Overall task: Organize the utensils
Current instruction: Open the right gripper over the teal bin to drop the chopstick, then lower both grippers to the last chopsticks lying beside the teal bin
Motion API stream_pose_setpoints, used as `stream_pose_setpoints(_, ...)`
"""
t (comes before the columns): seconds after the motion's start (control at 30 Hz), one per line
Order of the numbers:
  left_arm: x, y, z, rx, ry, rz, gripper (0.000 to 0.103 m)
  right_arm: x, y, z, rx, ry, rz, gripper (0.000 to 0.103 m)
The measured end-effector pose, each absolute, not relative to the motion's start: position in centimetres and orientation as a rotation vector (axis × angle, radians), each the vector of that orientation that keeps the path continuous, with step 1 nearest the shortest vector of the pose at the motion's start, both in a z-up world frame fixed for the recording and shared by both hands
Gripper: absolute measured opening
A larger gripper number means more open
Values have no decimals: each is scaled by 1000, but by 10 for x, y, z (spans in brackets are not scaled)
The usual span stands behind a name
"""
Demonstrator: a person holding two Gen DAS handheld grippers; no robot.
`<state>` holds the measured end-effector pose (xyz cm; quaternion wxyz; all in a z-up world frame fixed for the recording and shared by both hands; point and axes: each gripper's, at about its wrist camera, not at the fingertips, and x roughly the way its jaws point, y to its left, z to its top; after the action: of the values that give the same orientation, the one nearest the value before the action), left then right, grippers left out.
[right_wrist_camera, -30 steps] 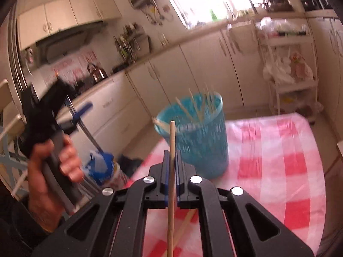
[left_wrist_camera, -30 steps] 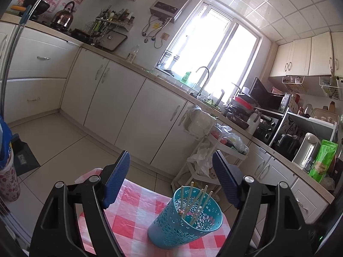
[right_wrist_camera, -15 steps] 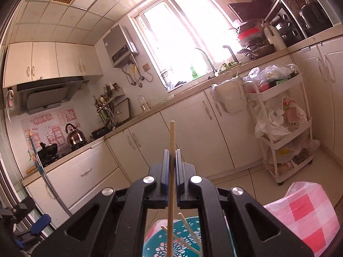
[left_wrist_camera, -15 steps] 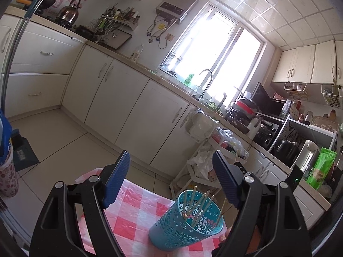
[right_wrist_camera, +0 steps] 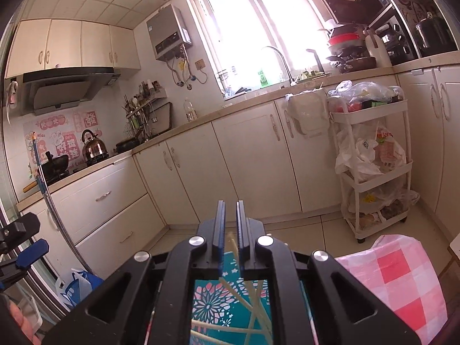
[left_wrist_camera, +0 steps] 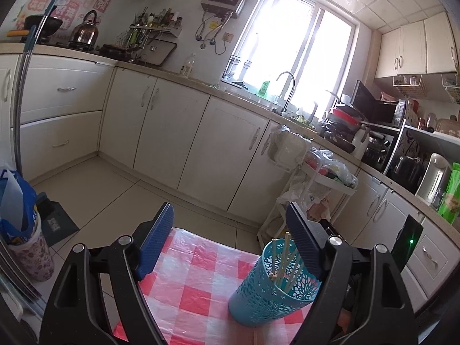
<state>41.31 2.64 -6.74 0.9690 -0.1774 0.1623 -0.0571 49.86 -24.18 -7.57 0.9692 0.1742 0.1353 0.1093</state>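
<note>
A teal lattice utensil holder (left_wrist_camera: 273, 290) stands on the red-and-white checked tablecloth (left_wrist_camera: 198, 281) and holds several wooden chopsticks (left_wrist_camera: 283, 256). My left gripper (left_wrist_camera: 230, 230) is open and empty, just left of and above the holder. My right gripper (right_wrist_camera: 230, 224) sits directly over the holder (right_wrist_camera: 230, 302). Its jaws stand slightly apart with nothing between them. Chopsticks (right_wrist_camera: 253, 296) lie loose inside the holder below it.
White kitchen cabinets (left_wrist_camera: 172, 132) run along the back under a counter with a sink tap (left_wrist_camera: 287, 86). A white rolling cart (right_wrist_camera: 373, 166) with bags stands at the right. A blue bag in a floral bin (left_wrist_camera: 23, 230) stands on the floor at the left.
My right gripper held a wooden chopstick upright over the holder. Its jaws have parted and the chopstick has dropped into the holder. My left gripper drifted slightly left of the holder.
</note>
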Motion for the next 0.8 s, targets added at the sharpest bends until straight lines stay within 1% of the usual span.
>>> stream_pose_setpoints(0.3,411,19,-64,-318,333,-121,79,454,-251,-77,351,287,251,21)
stream_pose_setpoints(0.47,411,16,-64,-307,346,-127,79,425,-256,-90,365,349,268,25)
stream_pose_setpoints(0.57,414,13,-67,-282,371,-135,81,407,-254,-109,361,451,269,33)
stream_pose_setpoints(0.73,428,7,-84,-227,506,-153,83,382,-240,-160,269,720,262,33)
stream_pose_setpoints(0.8,433,5,-93,-220,565,-182,83,374,-234,-180,236,783,261,33)
